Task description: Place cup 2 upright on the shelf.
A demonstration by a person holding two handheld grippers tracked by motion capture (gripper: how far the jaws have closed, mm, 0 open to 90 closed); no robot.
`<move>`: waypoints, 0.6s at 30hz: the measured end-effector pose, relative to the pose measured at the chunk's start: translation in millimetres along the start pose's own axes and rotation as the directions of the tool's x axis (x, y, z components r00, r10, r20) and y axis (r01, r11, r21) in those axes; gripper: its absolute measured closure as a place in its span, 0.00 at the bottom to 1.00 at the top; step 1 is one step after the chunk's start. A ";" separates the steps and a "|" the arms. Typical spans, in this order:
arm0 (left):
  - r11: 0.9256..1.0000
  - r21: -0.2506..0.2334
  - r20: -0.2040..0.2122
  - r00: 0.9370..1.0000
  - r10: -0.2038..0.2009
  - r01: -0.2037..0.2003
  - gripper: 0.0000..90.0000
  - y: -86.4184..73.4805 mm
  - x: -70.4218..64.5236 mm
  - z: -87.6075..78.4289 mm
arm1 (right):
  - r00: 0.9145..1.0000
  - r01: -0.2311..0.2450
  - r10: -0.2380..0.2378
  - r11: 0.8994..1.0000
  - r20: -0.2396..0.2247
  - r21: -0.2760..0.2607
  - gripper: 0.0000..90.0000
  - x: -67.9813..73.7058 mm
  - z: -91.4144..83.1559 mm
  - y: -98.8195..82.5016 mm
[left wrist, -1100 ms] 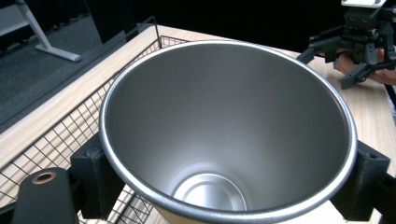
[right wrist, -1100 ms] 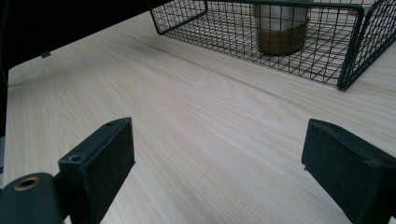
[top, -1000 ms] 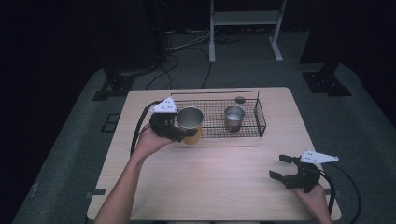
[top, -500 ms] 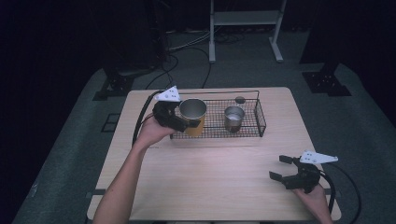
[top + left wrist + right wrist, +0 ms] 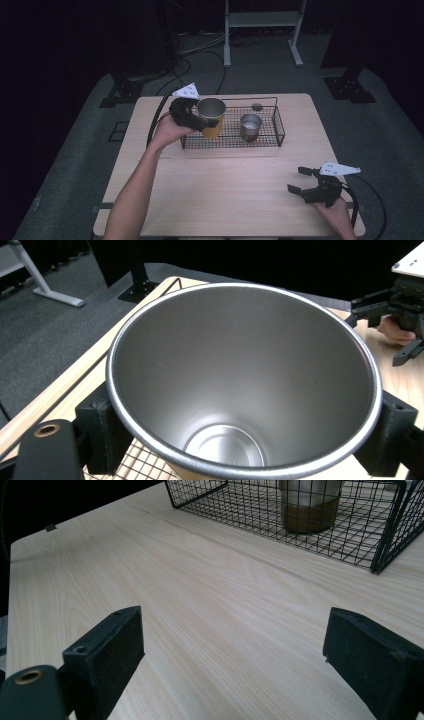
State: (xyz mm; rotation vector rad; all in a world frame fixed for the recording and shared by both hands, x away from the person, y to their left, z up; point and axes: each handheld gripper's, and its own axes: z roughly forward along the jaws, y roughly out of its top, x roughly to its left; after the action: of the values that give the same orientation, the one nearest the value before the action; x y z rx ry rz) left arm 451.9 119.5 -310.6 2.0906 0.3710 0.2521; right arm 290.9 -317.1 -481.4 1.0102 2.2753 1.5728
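Left forearm reaches up the table, wrist bent, left gripper [image 5: 192, 116] clamped on the steel cup [image 5: 210, 117], holding it upright over the left end of the wire basket [image 5: 278, 125]. Right gripper [image 5: 312, 186] sits low at the table's [image 5: 240, 195] near right corner, jaws spread wide, empty.
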 end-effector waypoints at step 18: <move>1.000 0.024 -0.021 1.000 -0.012 0.012 0.15 16.7 23.1 12.7 | 1.000 0.003 -0.003 1.000 0.004 -0.012 0.09 -1.4 -4.6 1.0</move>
State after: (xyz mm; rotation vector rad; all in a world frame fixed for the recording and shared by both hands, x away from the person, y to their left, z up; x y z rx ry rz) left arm 480.3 109.5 -302.2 2.1106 0.4008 0.2636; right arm 290.1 -321.2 -478.8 1.0052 2.2610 1.5798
